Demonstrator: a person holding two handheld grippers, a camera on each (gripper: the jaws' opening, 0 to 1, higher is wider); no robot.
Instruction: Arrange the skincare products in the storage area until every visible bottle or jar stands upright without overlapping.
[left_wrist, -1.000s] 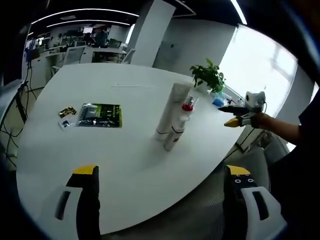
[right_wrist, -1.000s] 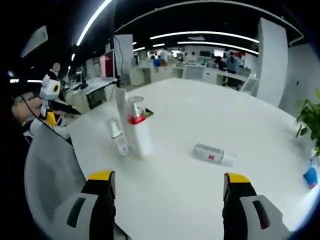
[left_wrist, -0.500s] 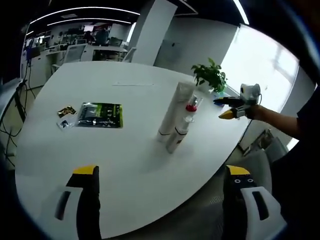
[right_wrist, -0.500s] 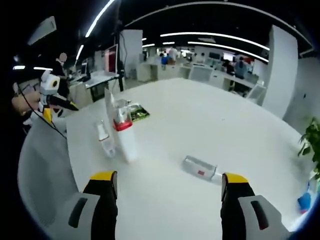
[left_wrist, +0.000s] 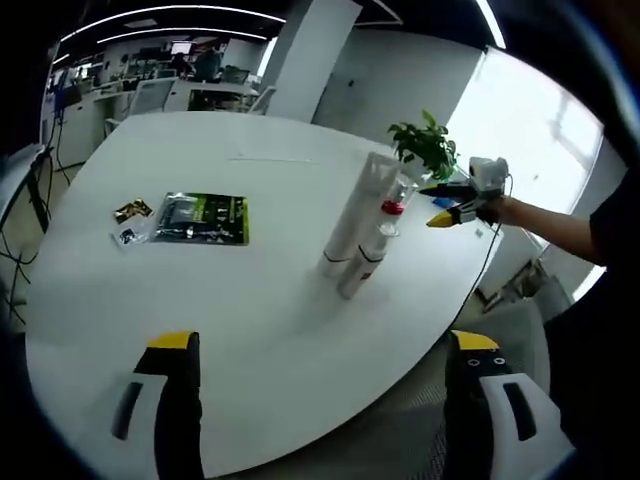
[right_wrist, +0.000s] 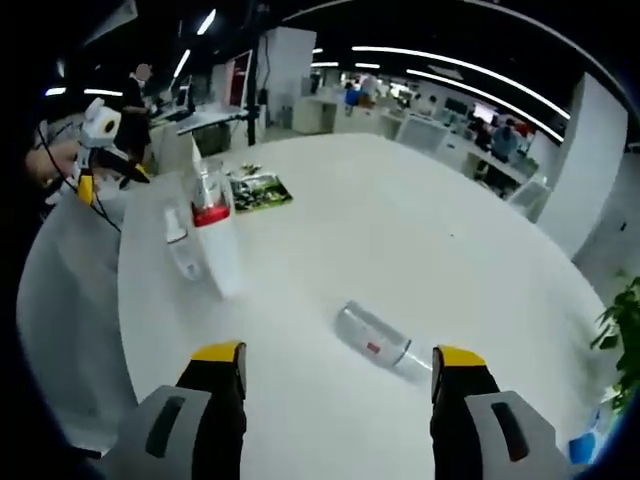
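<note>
Both the left gripper (left_wrist: 318, 345) and right gripper (right_wrist: 338, 355) gape wide, empty; one bottle (right_wrist: 372, 335) (clear, probably) lies on the table (right_wrist: 420, 230).

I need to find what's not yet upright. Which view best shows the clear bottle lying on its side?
The right gripper view: the clear bottle with a red label lies flat on the white round table, unobstructed. The left gripper view gives no clear sight of it behind the standing products.

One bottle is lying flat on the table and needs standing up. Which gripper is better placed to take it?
Right. The lying clear bottle sits just ahead of the open right gripper, between its fingers' line. The left gripper faces the upright bottles from the table edge, farther off.
</note>
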